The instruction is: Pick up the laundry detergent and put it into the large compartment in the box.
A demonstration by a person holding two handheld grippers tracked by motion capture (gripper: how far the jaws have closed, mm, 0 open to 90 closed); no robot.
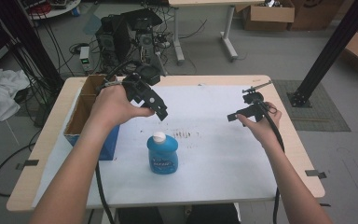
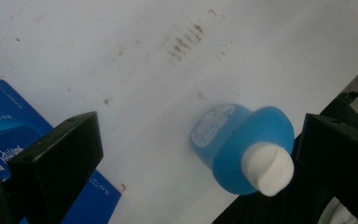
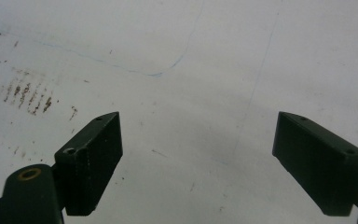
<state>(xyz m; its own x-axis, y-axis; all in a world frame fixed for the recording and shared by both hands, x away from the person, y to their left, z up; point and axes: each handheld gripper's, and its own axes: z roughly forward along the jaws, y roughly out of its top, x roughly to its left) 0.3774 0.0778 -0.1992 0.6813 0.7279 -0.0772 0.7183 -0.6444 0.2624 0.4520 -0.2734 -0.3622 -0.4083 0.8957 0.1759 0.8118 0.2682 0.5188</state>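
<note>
A blue bottle with a white cap stands upright on the white table cover, near the front middle. My left gripper hovers above and behind it, open and empty, tilted down toward it. In the left gripper view the blue bottle sits low between the wide-apart jaws, nearer the right one. My right gripper is held over the right part of the table, open, with bare white cover between its jaws.
An open cardboard box with a blue side stands at the table's left edge. Dark smudges mark the cover behind the bottle. Computer gear and cables sit on the floor beyond the table.
</note>
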